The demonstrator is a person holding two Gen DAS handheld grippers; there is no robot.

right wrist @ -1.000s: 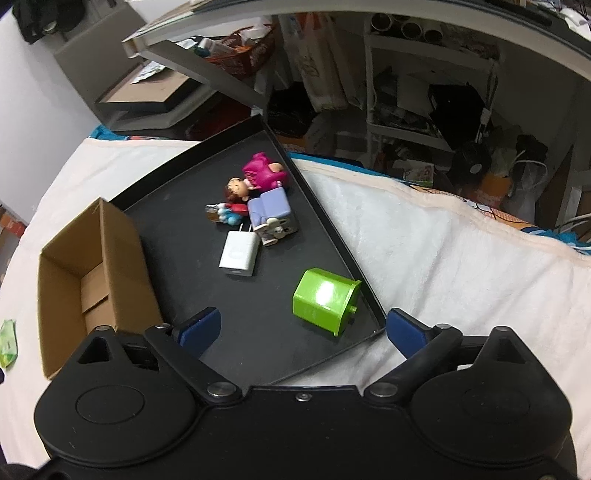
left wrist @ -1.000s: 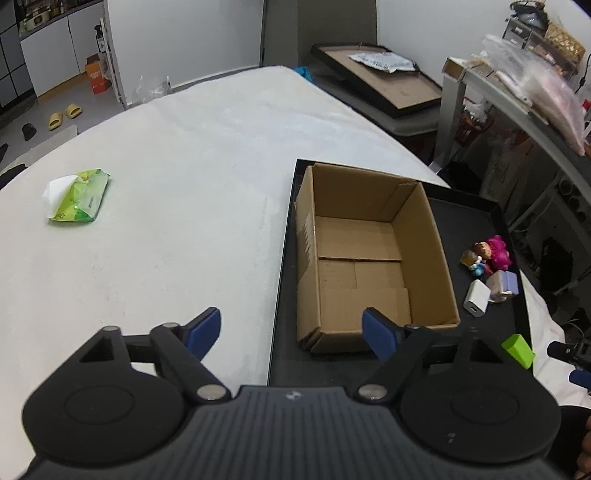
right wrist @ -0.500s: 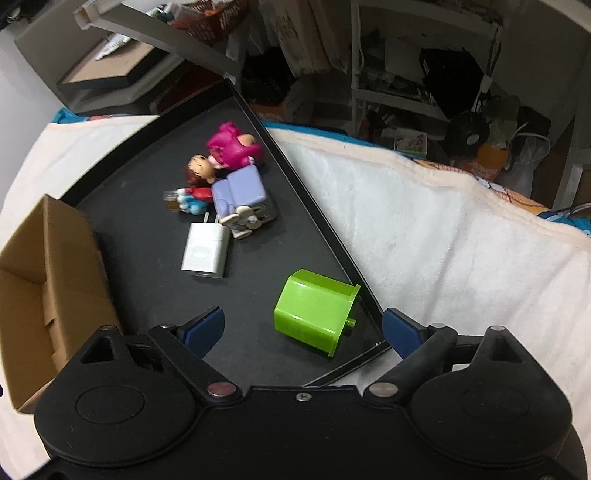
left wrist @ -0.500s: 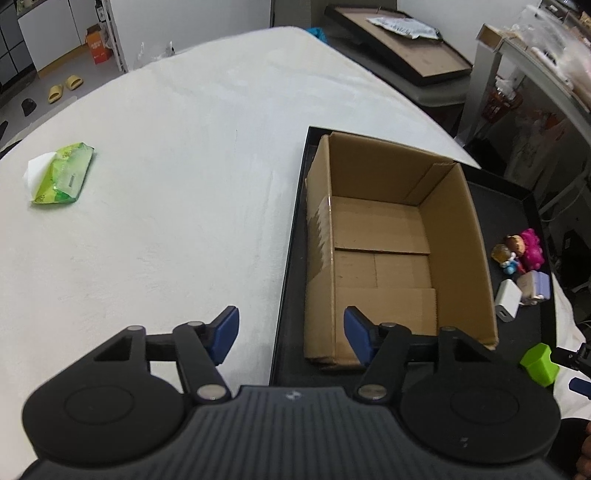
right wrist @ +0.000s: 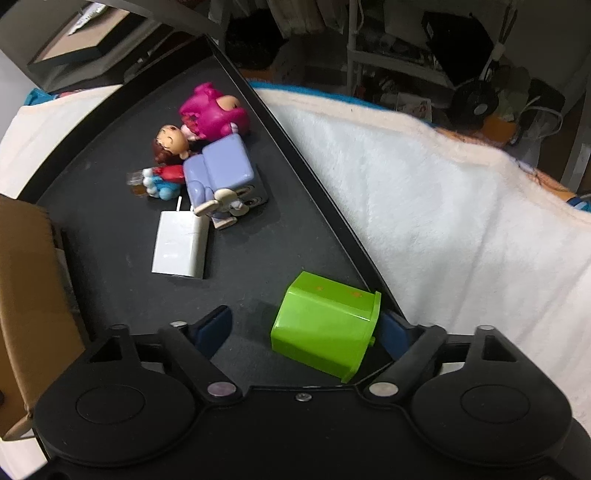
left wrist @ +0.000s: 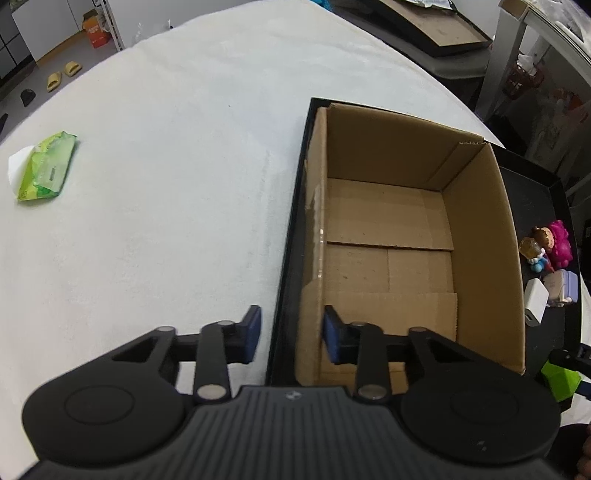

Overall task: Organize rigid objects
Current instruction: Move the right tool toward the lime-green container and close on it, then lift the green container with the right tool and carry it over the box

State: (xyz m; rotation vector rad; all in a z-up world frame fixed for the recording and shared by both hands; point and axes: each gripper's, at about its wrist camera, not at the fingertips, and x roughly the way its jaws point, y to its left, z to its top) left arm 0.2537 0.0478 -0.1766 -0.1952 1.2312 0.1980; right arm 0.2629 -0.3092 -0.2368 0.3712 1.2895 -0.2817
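An open, empty cardboard box point(left wrist: 476, 236) stands on the left part of a black tray point(left wrist: 535, 206). My left gripper point(left wrist: 291, 336) is open and straddles the box's near left wall and the tray rim; one finger is inside the box, the other outside. On the tray point(right wrist: 110, 229) in the right wrist view lie a green plastic block point(right wrist: 325, 321), a white charger point(right wrist: 179, 245), a lilac toy point(right wrist: 221, 166), a small doll point(right wrist: 170, 142) and a pink toy point(right wrist: 214, 110). My right gripper point(right wrist: 304, 330) is open, with the green block lying between its fingers near the right one.
The tray sits on a white fleecy cloth point(left wrist: 166, 184) over the table. A green wipes pack point(left wrist: 46, 170) lies far left. Cluttered shelves point(right wrist: 406, 44) stand past the table's right edge, and a framed board point(left wrist: 436, 26) sits beyond its far end.
My left gripper has moved in over the box's near left corner and its fingers have narrowed. My right gripper has come down on the green block, which now lies between its fingers.
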